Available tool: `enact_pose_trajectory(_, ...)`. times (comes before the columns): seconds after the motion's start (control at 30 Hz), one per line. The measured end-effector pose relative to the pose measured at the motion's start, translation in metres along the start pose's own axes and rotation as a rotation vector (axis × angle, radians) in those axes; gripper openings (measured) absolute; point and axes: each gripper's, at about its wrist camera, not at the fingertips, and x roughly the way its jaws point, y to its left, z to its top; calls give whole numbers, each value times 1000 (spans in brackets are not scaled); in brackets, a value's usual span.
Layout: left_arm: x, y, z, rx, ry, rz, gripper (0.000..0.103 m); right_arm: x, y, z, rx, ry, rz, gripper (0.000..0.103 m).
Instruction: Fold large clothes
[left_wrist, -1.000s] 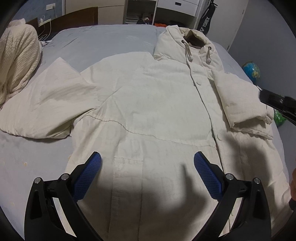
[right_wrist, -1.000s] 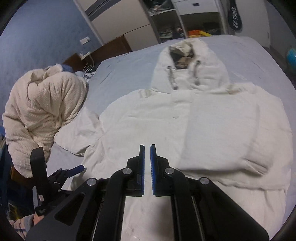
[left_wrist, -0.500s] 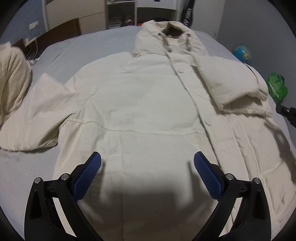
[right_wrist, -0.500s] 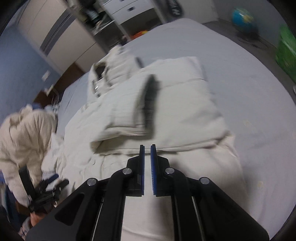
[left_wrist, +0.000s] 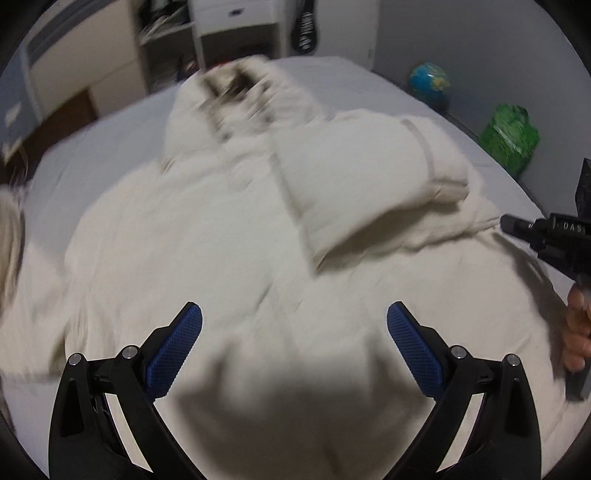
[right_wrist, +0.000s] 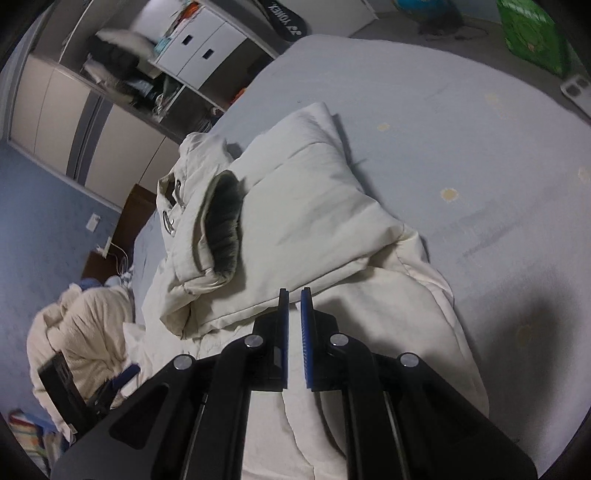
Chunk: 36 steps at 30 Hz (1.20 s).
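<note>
A large cream hooded jacket (left_wrist: 229, 236) lies front-up on a grey bed (left_wrist: 347, 85). Its right sleeve (left_wrist: 369, 173) is folded across the chest, while the other sleeve spreads out at the left edge. My left gripper (left_wrist: 293, 332) hangs open above the jacket's lower front, nothing between its blue pads. In the right wrist view the folded sleeve (right_wrist: 317, 192) shows its dark ribbed cuff (right_wrist: 223, 229) beside the hood. My right gripper (right_wrist: 294, 306) is shut and empty, its tips just over the sleeve's near edge. The right gripper's body (left_wrist: 554, 240) and a hand show at the left view's right edge.
A cream knitted blanket (right_wrist: 81, 325) is heaped at the bed's left side. A globe (left_wrist: 430, 83) and a green bag (left_wrist: 511, 136) sit on the floor to the right. Wardrobes and white drawers (right_wrist: 199, 55) stand behind the bed. Bare sheet (right_wrist: 461, 147) lies right of the jacket.
Both grippers swung rightward and rolled. My right gripper dropped from over the jacket's middle to its right side, close to the folded sleeve. The left view is now blurred. The jacket lies as before.
</note>
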Motion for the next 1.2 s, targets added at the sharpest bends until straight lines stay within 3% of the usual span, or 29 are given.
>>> enact_pose_trajectory(0.13,21,-33,30,88,-5,24,96,1,-5,1,28,8,23,5)
enact_pose_trajectory(0.3,45,-65,44,208,10,72,96,3,-10,0,58,10,36,5)
enact_pose_trajectory(0.37,51,-70,50,219,8,77,88,4,-13,-1,66,5,38,5)
enact_pose_trajectory(0.47,56,-56,60,135,24,28,42,4,-16,-1,74,2,42,5)
enact_pose_trajectory(0.5,55,-44,64,80,20,16,19,4,-16,-1,76,3,42,5)
enact_pose_trajectory(0.53,51,-35,64,39,12,-6,16,3,-17,-1,77,3,44,5)
enact_pose_trajectory(0.6,40,-9,66,-70,-28,-42,14,3,-17,-2,77,2,49,5)
enact_pose_trajectory(0.77,16,31,62,-200,-96,-51,12,5,-16,-2,70,6,50,5)
enact_pose_trajectory(0.9,12,73,48,-363,-85,-38,16,3,-16,-2,63,2,50,5)
enact_pose_trajectory(1.2,23,113,-3,-512,-24,-37,19,2,-13,-1,52,1,42,5)
